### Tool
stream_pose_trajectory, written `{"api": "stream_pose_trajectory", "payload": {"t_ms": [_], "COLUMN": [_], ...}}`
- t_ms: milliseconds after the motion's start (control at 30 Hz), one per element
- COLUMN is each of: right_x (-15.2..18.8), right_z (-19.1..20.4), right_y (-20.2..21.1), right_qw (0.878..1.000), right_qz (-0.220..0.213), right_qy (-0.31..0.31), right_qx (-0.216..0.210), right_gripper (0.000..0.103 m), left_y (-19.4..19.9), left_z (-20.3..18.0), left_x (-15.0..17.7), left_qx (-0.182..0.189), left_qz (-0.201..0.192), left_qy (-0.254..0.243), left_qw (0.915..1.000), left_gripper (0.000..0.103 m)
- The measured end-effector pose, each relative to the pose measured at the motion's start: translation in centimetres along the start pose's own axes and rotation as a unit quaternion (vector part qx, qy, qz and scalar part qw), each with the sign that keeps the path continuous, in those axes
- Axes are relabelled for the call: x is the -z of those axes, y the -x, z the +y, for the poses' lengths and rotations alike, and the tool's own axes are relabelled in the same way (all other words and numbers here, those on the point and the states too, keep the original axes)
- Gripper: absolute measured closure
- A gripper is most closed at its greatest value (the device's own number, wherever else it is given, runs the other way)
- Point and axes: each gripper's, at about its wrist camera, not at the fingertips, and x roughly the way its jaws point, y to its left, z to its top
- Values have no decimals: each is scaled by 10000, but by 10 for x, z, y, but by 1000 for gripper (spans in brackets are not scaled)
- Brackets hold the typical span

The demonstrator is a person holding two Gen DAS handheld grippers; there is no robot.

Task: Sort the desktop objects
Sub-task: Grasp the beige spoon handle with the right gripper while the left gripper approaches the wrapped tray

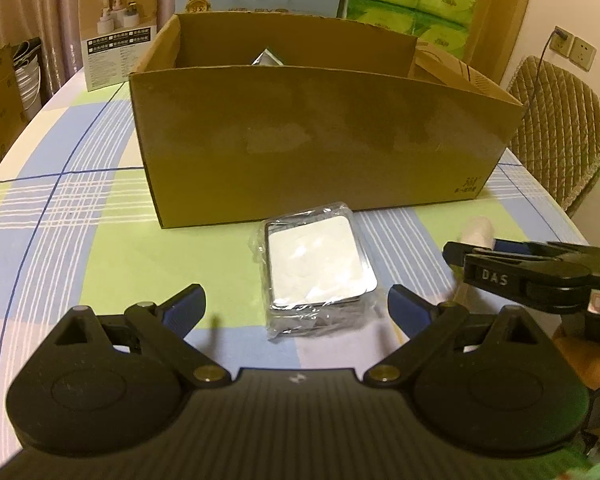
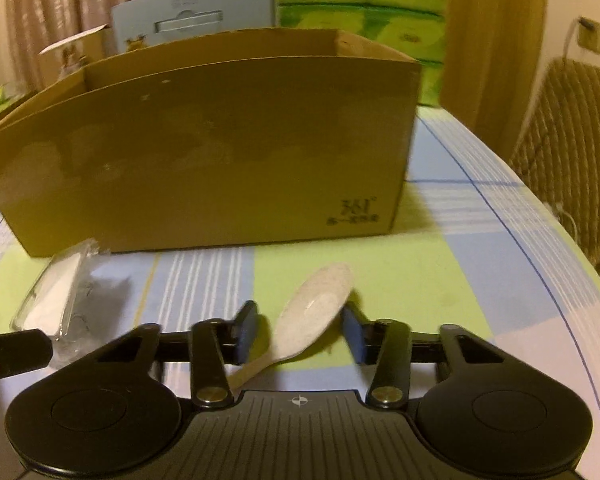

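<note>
box [image 1: 324, 136] contents mostly hidden; spoon [image 2: 312, 312] handle covered

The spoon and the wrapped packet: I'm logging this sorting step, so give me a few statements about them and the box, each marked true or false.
1. The pale spoon lies on the tablecloth between the right gripper's fingers. True.
2. The wrapped packet is inside the cardboard box. False: it lies on the cloth in front of the box.
3. The left gripper is clamped on the packet. False: it is open, its fingers apart from the packet.
4. The box stands open at the top. True.
5. The spoon is lifted clear of the table. False: it rests on the cloth.
</note>
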Motion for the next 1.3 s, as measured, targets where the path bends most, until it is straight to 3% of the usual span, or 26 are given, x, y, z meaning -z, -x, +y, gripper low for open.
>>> {"api": "stream_pose_trajectory", "payload": {"t_ms": [33,67,200,333,433,500,567,600,633,867,1067,1167,1233,1300], "right_x": [0,-1,-5,-9,-8,-8,-8,-8,-7,0,2,2,2,0], "right_z": [0,0,-3,0,4,4,4,5,6,18,23,24,23,20], "right_y": [-1,-1,0,3,5,6,8,9,10,6,-5,-5,-5,-3], "right_qw": [10000,10000,9982,9935,9948,9959,9964,9964,9961,9933,9935,9931,9932,9948], "right_qz": [-7,3,153,240,183,168,119,79,24,-71,-101,-133,-102,-18], "right_qy": [16,5,-77,25,239,292,386,461,516,935,948,981,959,825], "right_qx": [-28,-70,-581,-1115,-974,-837,-750,-710,-720,-672,-624,-631,-651,-598], "right_gripper": [77,87,98,99,98,93,70,50,46,46,49,59,72,73], "left_y": [0,-1,-2,-1,-3,-3,-4,-4,-4,-5,-8,-10,-11,-12], "left_z": [0,0,2,2,1,1,-1,-2,-2,4,4,2,1,-1], "left_x": [0,0,0,1,1,1,1,1,1,1,1,1,0,-1], "left_qx": [4,11,37,50,36,34,41,32,30,-80,-103,-95,-83,-55], "left_qz": [0,7,37,31,39,30,5,-1,-10,-39,-21,-43,-48,-68], "left_qy": [-2,8,77,99,111,108,72,59,52,164,161,158,178,161], "left_qw": [10000,10000,10000,9999,9999,9999,10000,10000,10000,9998,9998,9998,9998,9998], "left_gripper": [7,7,7,7,7,7,7,7,7,7,7,7,7,7]}}
